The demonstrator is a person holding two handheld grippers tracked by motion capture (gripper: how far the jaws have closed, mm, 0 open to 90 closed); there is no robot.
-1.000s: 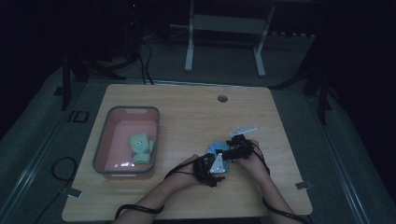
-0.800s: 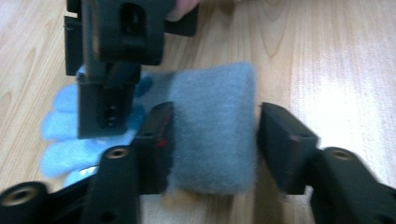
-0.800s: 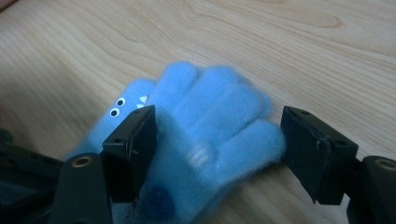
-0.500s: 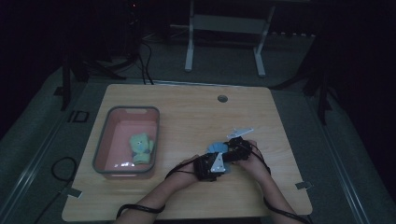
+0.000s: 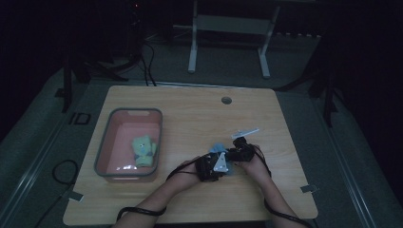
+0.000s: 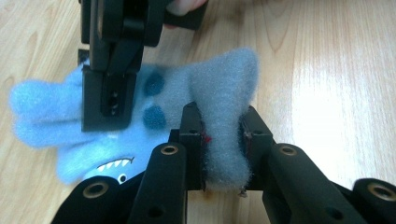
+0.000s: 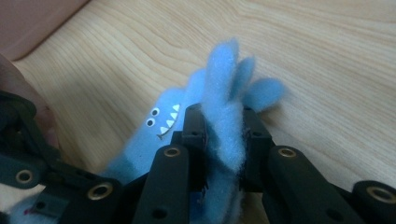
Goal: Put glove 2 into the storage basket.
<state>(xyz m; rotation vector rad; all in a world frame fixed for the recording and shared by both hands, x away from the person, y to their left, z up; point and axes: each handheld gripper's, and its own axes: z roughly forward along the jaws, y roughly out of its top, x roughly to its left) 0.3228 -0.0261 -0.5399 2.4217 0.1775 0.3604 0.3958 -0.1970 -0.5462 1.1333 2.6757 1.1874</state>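
Both forearms are reaching in from the near edge of the desk (image 5: 142,199), converging right of its middle. The left gripper (image 6: 223,140) is squeezing a grey-blue fold of the blue shark plush (image 6: 116,140), its jaws having just been closing. The right gripper (image 7: 224,140) is pinching the plush's fins, likewise just closing.

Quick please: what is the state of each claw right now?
Left claw: just closed, shut on the blue fuzzy sock, grey end.
Right claw: just closed, shut on the sock's blue end.
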